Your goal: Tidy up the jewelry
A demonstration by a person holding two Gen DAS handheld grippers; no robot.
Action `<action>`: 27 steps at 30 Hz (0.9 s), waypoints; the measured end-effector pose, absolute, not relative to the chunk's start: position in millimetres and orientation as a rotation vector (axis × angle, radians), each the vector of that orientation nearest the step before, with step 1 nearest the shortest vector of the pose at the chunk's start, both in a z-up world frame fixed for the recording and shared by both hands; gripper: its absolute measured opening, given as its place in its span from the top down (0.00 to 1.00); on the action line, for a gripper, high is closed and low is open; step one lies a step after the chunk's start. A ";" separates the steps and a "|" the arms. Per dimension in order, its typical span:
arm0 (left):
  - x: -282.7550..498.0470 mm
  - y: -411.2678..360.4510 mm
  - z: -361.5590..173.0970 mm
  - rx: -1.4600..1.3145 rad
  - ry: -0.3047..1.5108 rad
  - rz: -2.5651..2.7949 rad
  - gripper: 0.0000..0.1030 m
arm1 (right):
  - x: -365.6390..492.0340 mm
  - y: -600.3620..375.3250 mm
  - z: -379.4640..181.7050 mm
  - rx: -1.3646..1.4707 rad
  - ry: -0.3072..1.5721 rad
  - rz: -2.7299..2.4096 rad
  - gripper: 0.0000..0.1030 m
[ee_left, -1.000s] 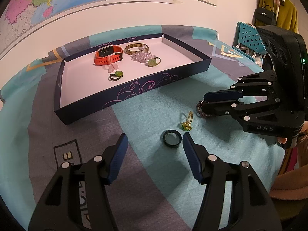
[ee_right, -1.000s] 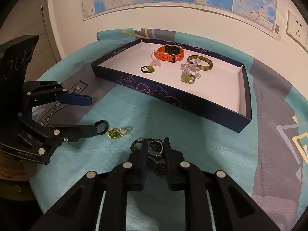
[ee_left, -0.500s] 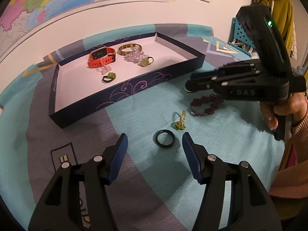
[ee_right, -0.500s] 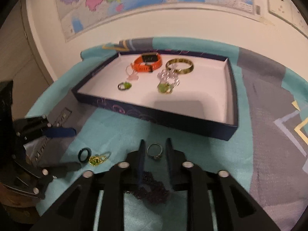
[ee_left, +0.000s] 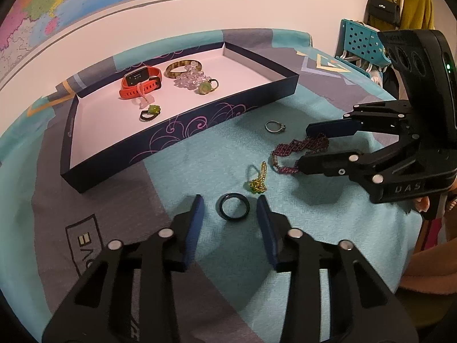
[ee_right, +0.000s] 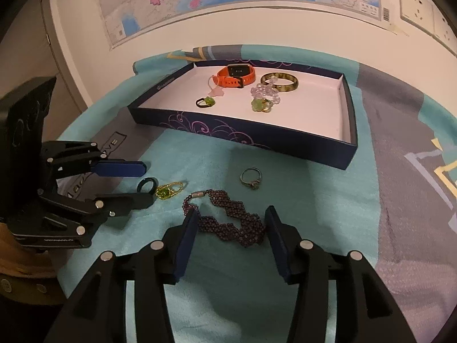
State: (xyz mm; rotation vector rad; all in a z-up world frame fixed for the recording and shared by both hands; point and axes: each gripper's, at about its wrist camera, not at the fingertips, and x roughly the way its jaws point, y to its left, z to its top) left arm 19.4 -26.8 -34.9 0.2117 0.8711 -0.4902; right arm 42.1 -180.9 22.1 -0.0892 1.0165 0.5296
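Both grippers gape, holding nothing: left gripper [ee_left: 230,210] straddles the dark ring [ee_left: 233,209], right gripper [ee_right: 230,227] the beaded bracelet [ee_right: 228,220]; its limp beads could slip from a shallow pinch.

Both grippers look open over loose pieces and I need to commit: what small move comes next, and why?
Probably close the left gripper on the dark glossy ring: it lies on the teal cloth between the open blue finger pads, outside the navy tray, so a small squeeze should grip it.
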 end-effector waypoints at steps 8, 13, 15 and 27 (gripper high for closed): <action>19.9 -22.0 -34.3 0.181 0.877 -0.472 0.78 | 39.5 -178.0 22.0 -0.109 1.014 0.539 0.86; 18.9 -17.2 -31.7 0.146 0.878 -0.479 0.78 | 38.9 -178.4 25.5 -0.070 1.006 0.555 0.88; 18.3 -15.6 -30.8 0.139 0.877 -0.476 0.78 | 38.8 -180.0 29.4 -0.055 1.000 0.568 0.88; 17.5 -5.8 -13.7 0.118 0.832 -0.461 0.78 | 41.5 -186.4 59.7 -0.020 0.923 0.576 0.88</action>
